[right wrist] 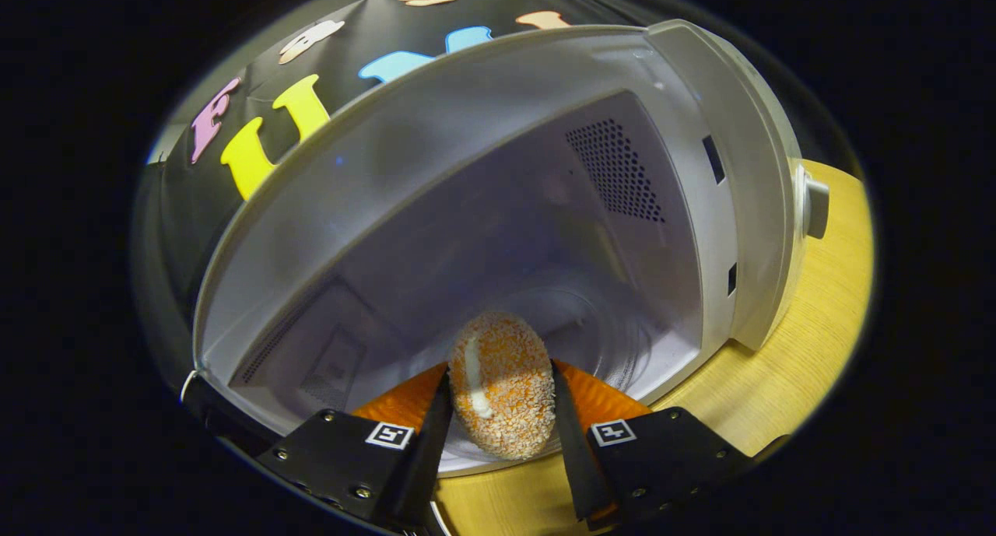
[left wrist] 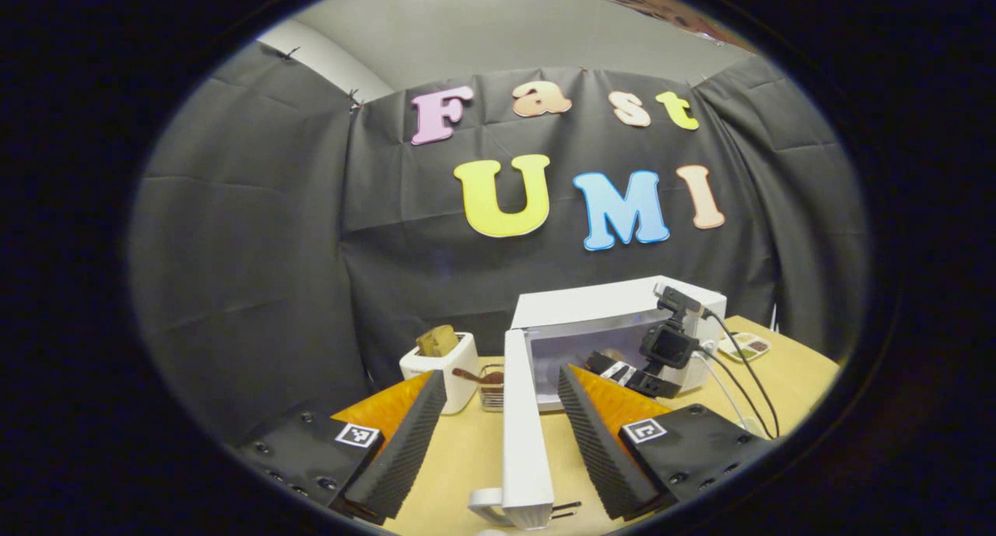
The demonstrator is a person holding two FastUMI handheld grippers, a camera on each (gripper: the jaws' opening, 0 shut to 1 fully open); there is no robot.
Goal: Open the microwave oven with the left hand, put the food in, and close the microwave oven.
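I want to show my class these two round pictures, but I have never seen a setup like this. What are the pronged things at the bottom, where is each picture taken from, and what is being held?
A person holds a two-finger gripper in each hand, and a fisheye camera rides on each one.

In the left gripper view, the left gripper is open, its fingers on either side of the edge of the open microwave door. Beyond stand the microwave, a toaster with bread in it, and the other gripper reaching into the oven, all on a wooden table.

In the right gripper view, the right gripper is shut on the food, a crumbed oval piece, at the mouth of the oven cavity.
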